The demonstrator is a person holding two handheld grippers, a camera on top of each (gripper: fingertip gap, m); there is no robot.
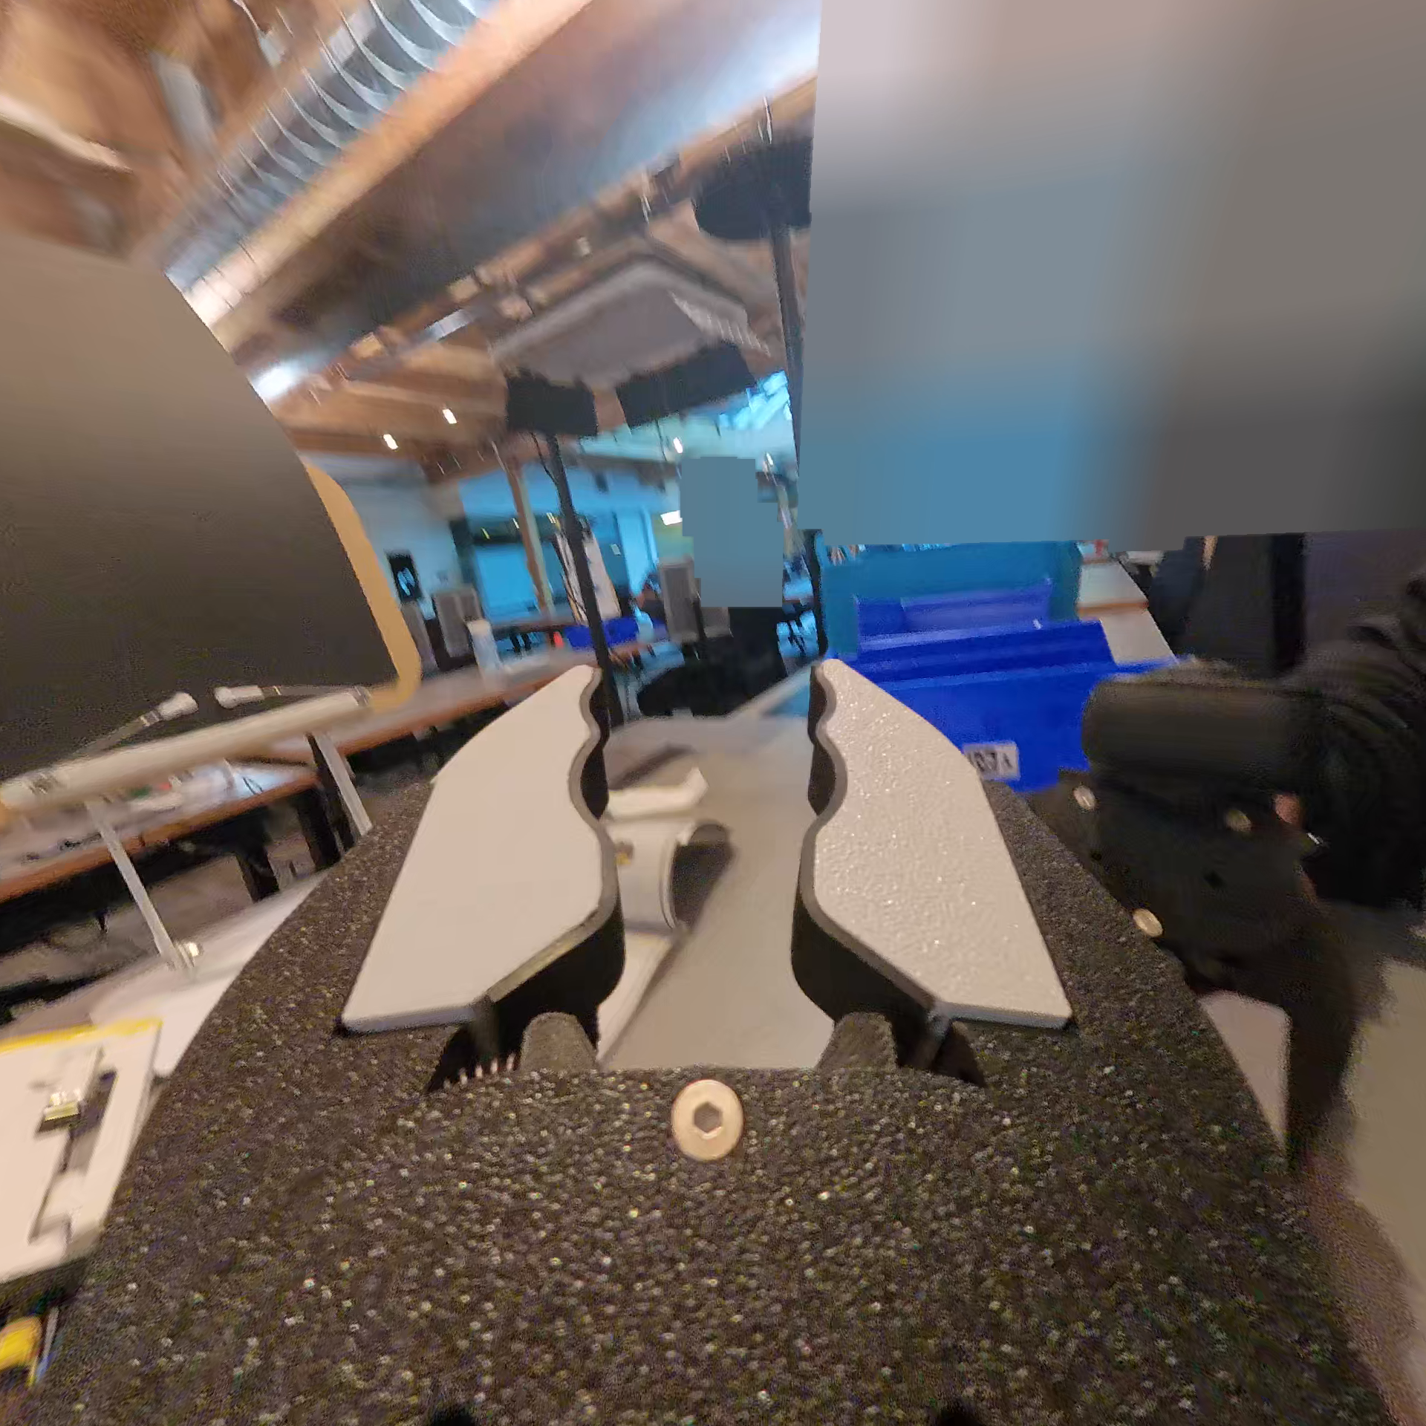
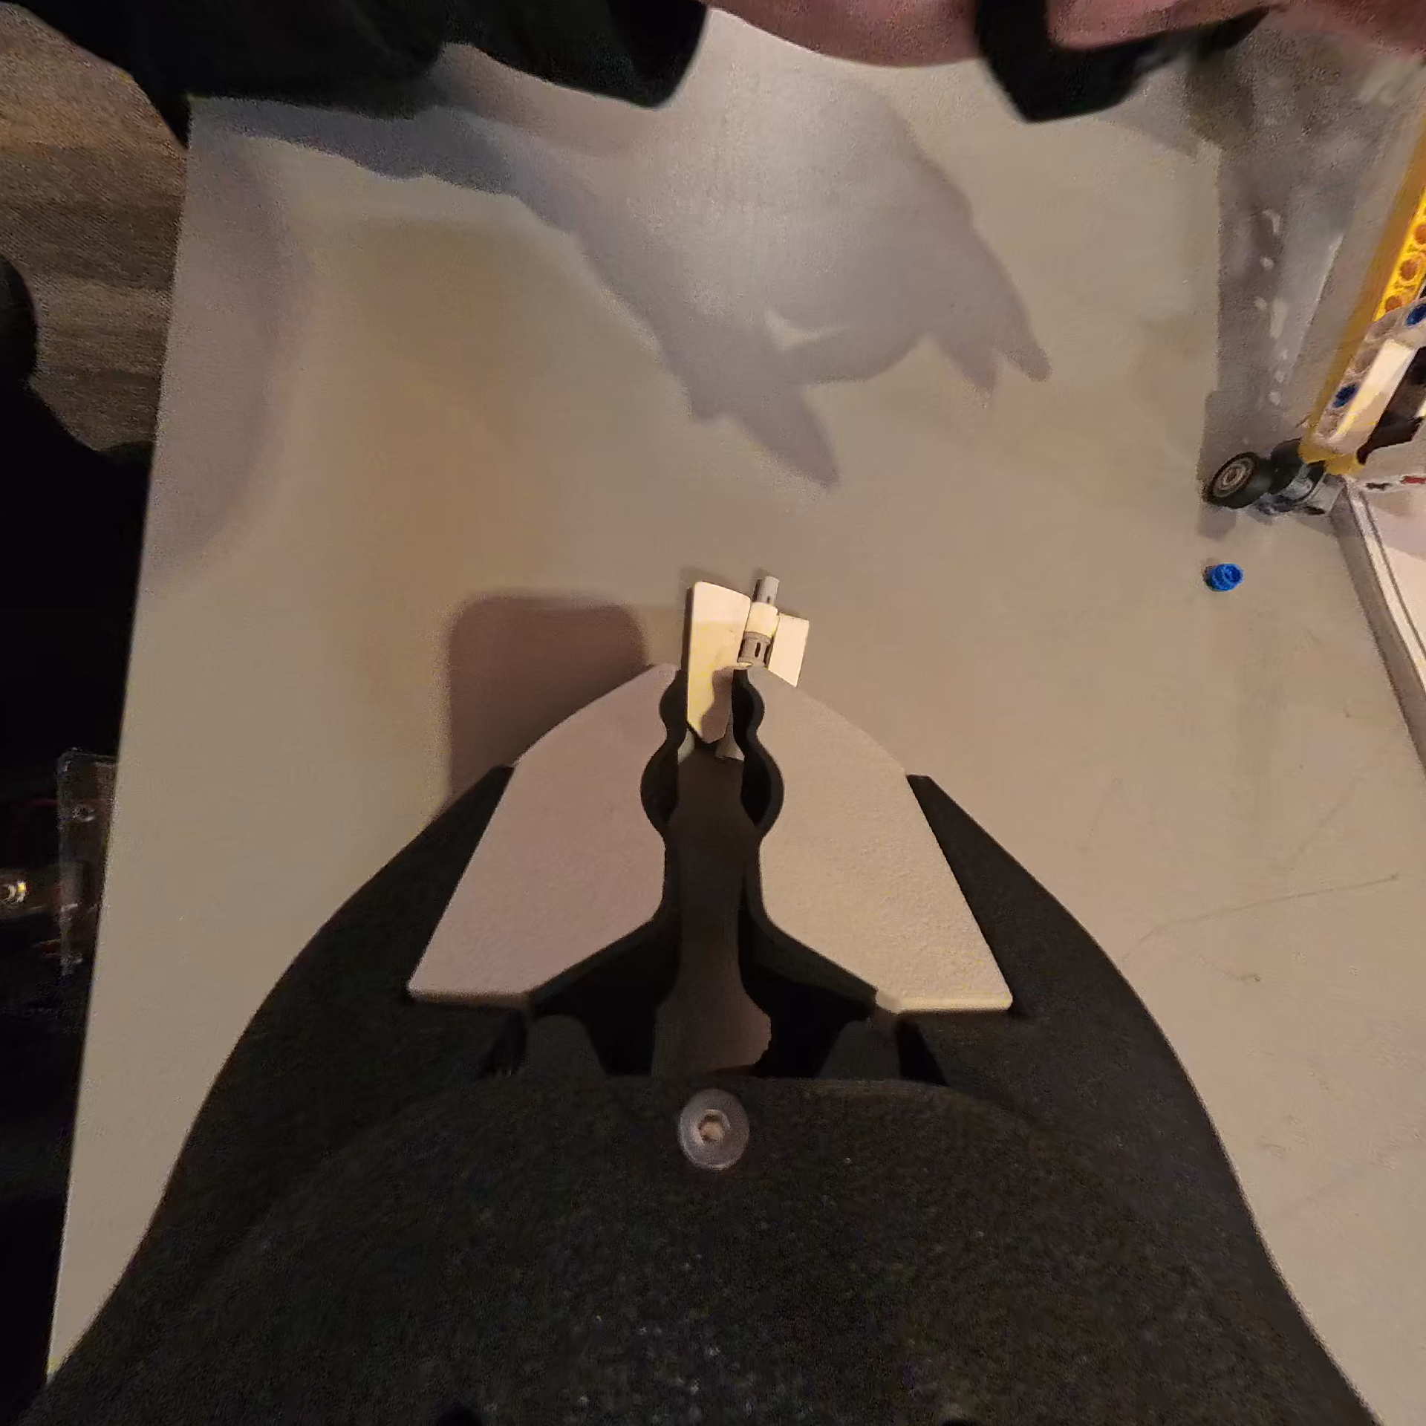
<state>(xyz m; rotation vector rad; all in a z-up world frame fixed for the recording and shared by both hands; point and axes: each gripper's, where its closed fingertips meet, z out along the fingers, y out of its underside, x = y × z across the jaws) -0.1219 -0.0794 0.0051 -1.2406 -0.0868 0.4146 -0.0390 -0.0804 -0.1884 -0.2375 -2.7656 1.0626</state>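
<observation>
From my remote seat I can read no writing. The one marked thing I find is a small white label (image 1: pixel 991 760) low on the front of the blue bin (image 1: pixel 1003 664), and its dark characters are too blurred to make out.

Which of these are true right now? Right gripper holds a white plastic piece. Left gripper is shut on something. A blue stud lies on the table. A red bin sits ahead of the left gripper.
1. Right gripper holds a white plastic piece: true.
2. Left gripper is shut on something: false; it is open and holds nothing.
3. A small blue stud lies on the table: true.
4. A red bin: false; the bin is blue.
</observation>
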